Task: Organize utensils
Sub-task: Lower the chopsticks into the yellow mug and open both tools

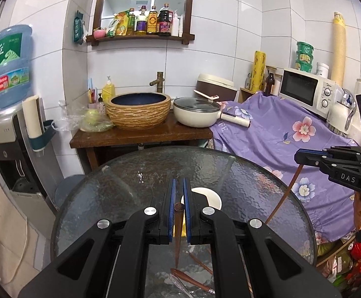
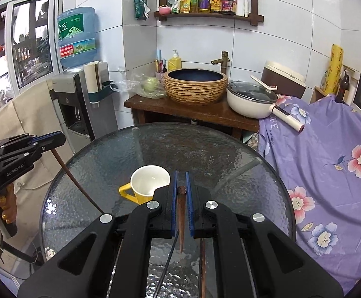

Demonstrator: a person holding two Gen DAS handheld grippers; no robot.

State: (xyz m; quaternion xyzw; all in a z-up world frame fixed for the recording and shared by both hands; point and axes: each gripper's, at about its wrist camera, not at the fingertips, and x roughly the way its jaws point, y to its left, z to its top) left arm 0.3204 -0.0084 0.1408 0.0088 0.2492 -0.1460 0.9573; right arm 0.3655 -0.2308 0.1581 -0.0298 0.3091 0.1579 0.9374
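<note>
Gripping one brown wooden chopstick (image 1: 178, 226), the left gripper (image 1: 179, 193) has its blue pads closed against the stick's thick end, the taper pointing down toward the round textured-glass table (image 1: 120, 186). The right gripper (image 2: 181, 186) is likewise clamped on a second wooden chopstick (image 2: 180, 219), thick end between the pads, tip hanging down. Both grippers are raised above the table.

The yellow mug (image 2: 147, 183), white inside, stands upright on the glass, just left of the right gripper's fingers in the right wrist view; in the left wrist view only its white rim (image 1: 209, 195) shows behind the right-hand pad.

Beneath the left gripper more utensils lie flat on the glass: brown wooden pieces (image 1: 192, 281) and a clear plastic spoon (image 1: 179, 285); exact count cannot be told.

Behind the table: a wooden stand (image 1: 140, 136) carrying a basin (image 1: 138, 109) and a lidded cream pan (image 1: 197, 111).
</note>
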